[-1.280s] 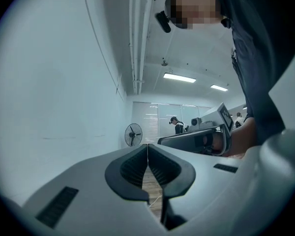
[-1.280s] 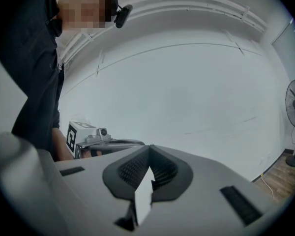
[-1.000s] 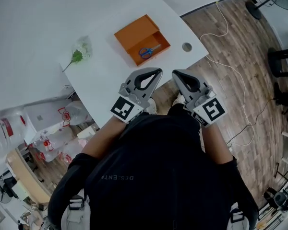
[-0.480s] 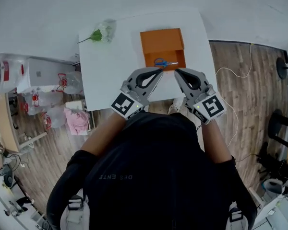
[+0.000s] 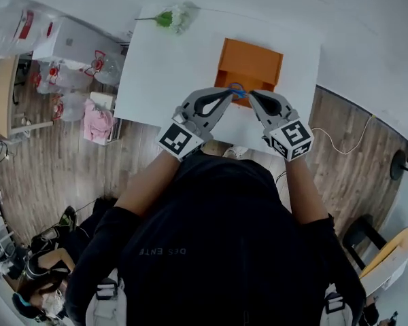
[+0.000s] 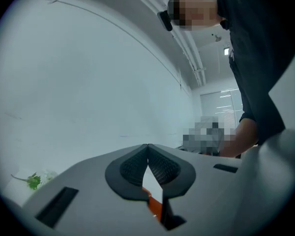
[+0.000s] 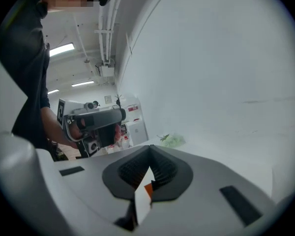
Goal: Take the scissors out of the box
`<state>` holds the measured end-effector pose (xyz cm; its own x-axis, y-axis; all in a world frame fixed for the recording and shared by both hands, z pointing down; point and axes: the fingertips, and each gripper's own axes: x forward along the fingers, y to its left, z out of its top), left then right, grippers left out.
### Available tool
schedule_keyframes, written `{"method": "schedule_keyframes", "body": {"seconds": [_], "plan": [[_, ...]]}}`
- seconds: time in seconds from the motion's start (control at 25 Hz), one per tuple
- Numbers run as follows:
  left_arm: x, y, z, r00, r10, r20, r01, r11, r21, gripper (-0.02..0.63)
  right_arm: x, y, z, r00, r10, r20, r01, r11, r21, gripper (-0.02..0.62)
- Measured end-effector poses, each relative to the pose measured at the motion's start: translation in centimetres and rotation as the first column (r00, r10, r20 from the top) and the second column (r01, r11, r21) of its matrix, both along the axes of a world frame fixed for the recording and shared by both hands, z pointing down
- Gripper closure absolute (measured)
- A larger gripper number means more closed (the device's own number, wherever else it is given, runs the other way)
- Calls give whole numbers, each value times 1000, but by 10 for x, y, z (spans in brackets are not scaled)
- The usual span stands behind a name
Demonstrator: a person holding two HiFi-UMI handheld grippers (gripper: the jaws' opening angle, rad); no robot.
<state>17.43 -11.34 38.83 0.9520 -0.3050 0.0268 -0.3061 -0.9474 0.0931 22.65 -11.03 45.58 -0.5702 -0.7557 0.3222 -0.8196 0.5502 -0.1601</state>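
An open orange box (image 5: 249, 65) lies on the white table (image 5: 170, 73) in the head view. The blue-handled scissors (image 5: 236, 87) lie in its near part, mostly hidden behind the gripper tips. My left gripper (image 5: 229, 95) and right gripper (image 5: 253, 96) are side by side at the box's near edge, both shut with nothing between the jaws. In the left gripper view the left gripper (image 6: 148, 149) has its pads meeting, with a strip of orange box (image 6: 154, 208) below them. The right gripper (image 7: 150, 150) looks the same, with a sliver of orange box (image 7: 148, 189) showing.
A small green-and-white flower sprig (image 5: 173, 17) lies at the table's far left corner. Plastic bags and a pink bundle (image 5: 97, 122) sit on the wooden floor to the left. A white cable (image 5: 340, 141) runs over the floor at right.
Both grippers have moved forward together to the box's near edge, and their tips now cover part of the scissors. The head view has swung round, so the table sits differently in frame.
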Motion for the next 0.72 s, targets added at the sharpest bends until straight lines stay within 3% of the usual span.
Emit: {"method": "schedule_keyframes", "body": {"seconds": [0.32,0.72], "plan": [[-7,-15,10,986,-164,-23,164,986,11,586,-1,-20,86,971,-208,-116,184,964,-190,584],[-6,-24,40,972,-234,-16,234,972,13,586,-12,-33,180,884,-362,-295,226,884,-410,549]]}}
